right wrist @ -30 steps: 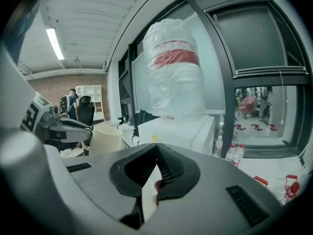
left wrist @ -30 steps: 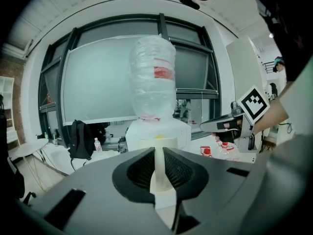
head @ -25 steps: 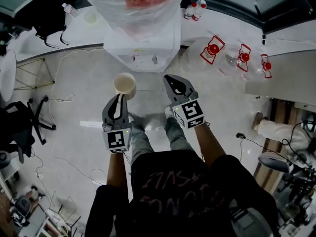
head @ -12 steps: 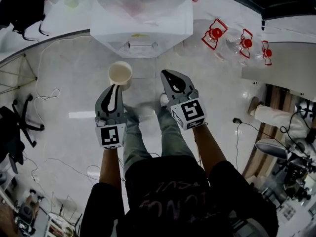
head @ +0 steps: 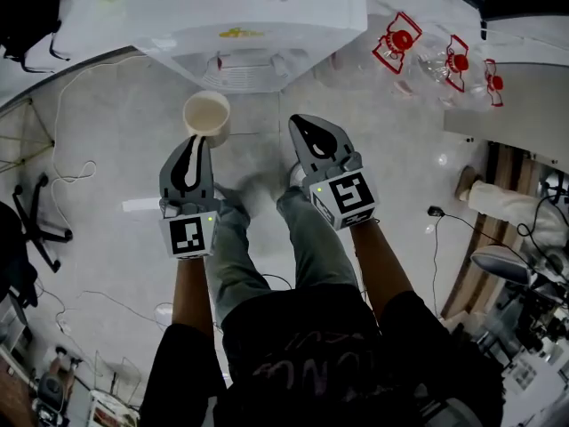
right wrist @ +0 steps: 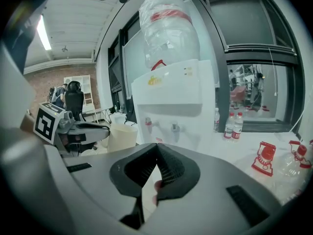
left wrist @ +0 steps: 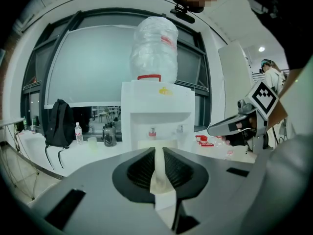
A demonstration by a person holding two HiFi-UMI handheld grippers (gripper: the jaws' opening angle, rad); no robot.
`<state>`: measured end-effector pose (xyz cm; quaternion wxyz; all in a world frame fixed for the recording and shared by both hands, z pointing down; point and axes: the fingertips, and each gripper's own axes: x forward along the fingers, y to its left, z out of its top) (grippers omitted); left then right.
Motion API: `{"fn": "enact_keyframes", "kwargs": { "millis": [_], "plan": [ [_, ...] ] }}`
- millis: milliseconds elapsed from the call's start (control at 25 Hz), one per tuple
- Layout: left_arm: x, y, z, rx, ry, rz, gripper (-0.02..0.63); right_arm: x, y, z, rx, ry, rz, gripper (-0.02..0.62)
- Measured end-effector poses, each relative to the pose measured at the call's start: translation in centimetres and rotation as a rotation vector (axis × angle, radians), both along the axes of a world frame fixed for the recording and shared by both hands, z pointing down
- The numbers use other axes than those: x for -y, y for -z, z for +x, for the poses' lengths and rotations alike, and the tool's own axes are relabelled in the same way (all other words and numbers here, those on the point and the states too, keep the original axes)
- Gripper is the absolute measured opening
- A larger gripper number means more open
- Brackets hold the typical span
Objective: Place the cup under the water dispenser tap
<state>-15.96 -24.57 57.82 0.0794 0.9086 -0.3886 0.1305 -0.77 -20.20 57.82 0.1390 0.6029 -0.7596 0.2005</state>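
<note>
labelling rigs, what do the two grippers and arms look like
Both the left gripper and right gripper are grey tapered shells with black ribbed pads, each ending in a white cube printed with black square markers. Dark short sleeves.

place: office | cues: water dispenser (left wrist: 156, 111); office chair (head: 13, 247); large windows (left wrist: 93, 67)

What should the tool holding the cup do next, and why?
Probably ease the left tool forward toward the water dispenser. It grips the cup by the rim, but the cup sits out in front of the taps, not beneath one, so it likely needs to travel in under a tap.
</note>
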Motion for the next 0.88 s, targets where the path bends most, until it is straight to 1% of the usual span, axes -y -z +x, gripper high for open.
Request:
{"fn": "enact_keyframes", "kwargs": {
  "millis": [120,240,360,440,720,800,880],
  "plan": [
    [0.3,-2.4,0.7,0.011,-0.011,0.022,0.055,0.1,-2.6,0.9,-0.007,0.013,0.006,0.015],
    [1.1,-4.3,1.7,-0.014,-0.009,0.042,0.055,0.5,-5.2,1.2,-0.018,0.04,0.015,0.015],
    [1.9,-6.7,2.3,-0.007,-0.02,0.064,0.055,0.9,-7.6,1.3,-0.015,0.044,0.02,0.015],
    [2.5,-7.9,2.7,-0.024,-0.011,0.061,0.055,1.1,-9.0,1.6,-0.008,0.031,0.021,0.015],
    [4.2,-12.0,3.6,-0.057,0.006,0.093,0.055,2.2,-13.6,2.6,-0.039,0.058,0.032,0.015],
    [4.8,-12.9,4.0,-0.068,0.009,0.103,0.055,2.7,-14.5,3.0,-0.048,0.06,0.049,0.015],
    [5.3,-13.6,4.3,-0.085,0.015,0.111,0.055,3.3,-15.3,3.3,-0.047,0.054,0.09,0.015]
  ]
}}
